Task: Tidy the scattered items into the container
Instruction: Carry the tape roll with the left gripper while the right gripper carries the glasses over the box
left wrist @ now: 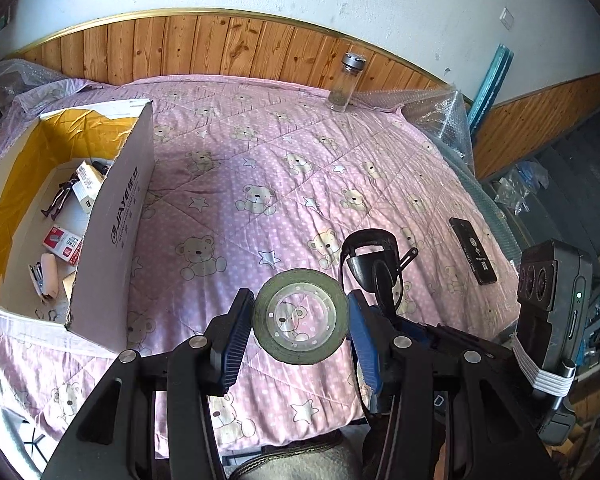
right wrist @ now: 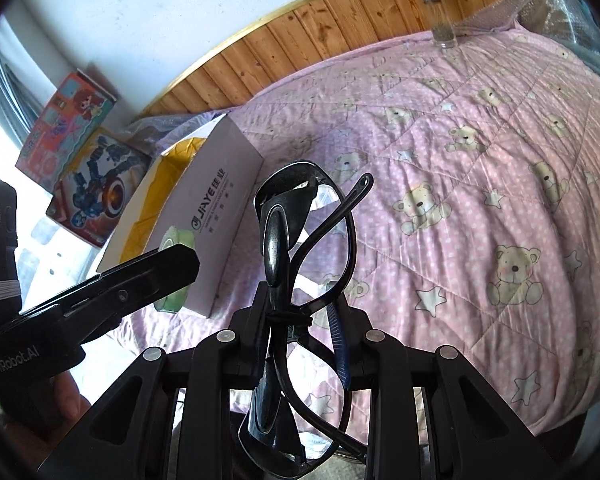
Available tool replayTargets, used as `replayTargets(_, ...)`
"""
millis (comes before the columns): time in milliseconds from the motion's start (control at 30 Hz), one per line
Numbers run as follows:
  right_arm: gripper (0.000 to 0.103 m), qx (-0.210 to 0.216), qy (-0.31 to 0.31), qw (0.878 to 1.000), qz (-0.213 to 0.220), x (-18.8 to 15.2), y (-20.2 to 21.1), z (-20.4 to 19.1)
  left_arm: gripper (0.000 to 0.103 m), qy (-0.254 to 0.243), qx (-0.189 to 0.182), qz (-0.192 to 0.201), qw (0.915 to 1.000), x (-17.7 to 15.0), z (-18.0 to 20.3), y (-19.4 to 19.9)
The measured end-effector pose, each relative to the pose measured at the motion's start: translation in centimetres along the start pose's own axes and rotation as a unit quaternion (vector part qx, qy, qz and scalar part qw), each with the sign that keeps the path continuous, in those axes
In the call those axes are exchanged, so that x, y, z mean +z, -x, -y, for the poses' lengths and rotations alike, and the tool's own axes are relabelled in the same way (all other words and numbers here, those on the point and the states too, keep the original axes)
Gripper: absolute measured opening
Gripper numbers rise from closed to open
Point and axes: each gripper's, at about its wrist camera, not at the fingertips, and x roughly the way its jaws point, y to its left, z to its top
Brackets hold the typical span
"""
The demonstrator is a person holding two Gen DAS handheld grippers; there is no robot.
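**Tape and glasses held, box part-filled**

The white cardboard box sits at the left edge of the bed, holding a dark figurine, 2 small packets and a stapler. The left tongs grip a tape roll near the box's right wall. The right tongs clamp black glasses.

Your left gripper has 2 black linkage arms with round silver rivets and ribbed blue pads. From the right wrist view its black body reads "GenRobot.AI" in white. Your right gripper shares that black frame, with 4 silver rivets.
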Motion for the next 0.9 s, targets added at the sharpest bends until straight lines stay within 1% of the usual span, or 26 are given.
replayTargets(300, 0.028, 0.008, 0.053, 0.999, 0.005, -0.1, 0.7, -4.7, 0.049, 0.018, -0.011, 0.019, 0.9996, -0.4, -1.8, 2.3)
replayTargets(433, 0.028, 0.01, 0.083, 0.996, 0.012, 0.1, 1.1, -6.9, 0.049, 0.027, -0.009, 0.032, 0.9991, -0.6, -3.0, 3.6)
replayTargets(700, 0.028, 0.024, 0.13, 0.991, 0.015, 0.7, 1.3, -10.8, 0.049, 0.056, -0.002, 0.056, 0.9968, -0.6, -6.7, 6.3)
replayTargets(900, 0.028, 0.039, 0.164, 0.986, 0.014, 1.9, 1.0, -13.5, 0.049, 0.08, 0.01, 0.073, 0.994, -0.4, -9.8, 8.1)
